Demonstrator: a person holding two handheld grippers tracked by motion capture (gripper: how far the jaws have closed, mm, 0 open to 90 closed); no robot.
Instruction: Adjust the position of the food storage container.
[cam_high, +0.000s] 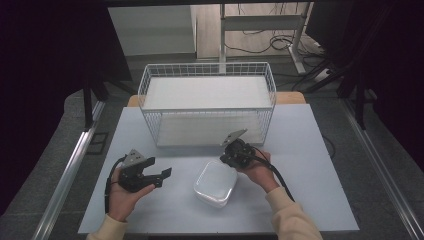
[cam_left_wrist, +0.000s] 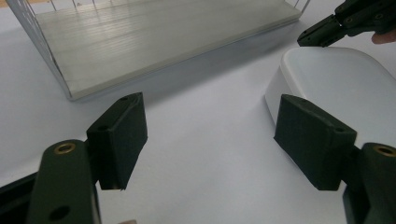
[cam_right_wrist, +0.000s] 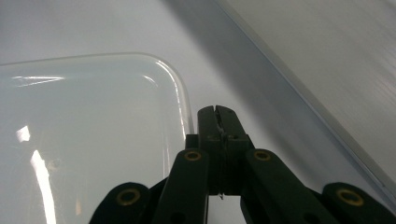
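Table (cam_high: 310, 200), pale grey-white top, seen from the high view. A white lidded container (cam_high: 215, 184), rounded corners, lay near the middle of the table, toward the near edge. Beyond it stood a white wire basket (cam_high: 150, 95) with a pale board for a floor, at the far side of the table.

Left gripper (cam_high: 162, 177): held in the person's left hand (cam_high: 122, 197), to the left of the container and apart from it. Claw released, jaws standing wide with nothing between the pads. In the left gripper view the left gripper (cam_left_wrist: 210, 140) looked across bare tabletop toward the basket (cam_left_wrist: 46, 60); the container (cam_left_wrist: 336, 88) sat at the right, its near corner just behind the right-hand pad. Contact there could not be told.

Right gripper (cam_high: 223, 159): held in the person's right hand (cam_high: 257, 170), just right of and beyond the container, at its far right corner, between the container and the basket front. Claw clenched, pads pressed flat together and gripping nothing. In the right gripper view the right gripper (cam_right_wrist: 217, 114) had its closed tips just beside the rounded corner of the container's lid (cam_right_wrist: 84, 130); whether the tips touched that rim could not be told. The same closed tips showed at the upper right of the left gripper view, above the container's far edge.

Cream sleeves at the near edge. Cables trailed from both grippers.
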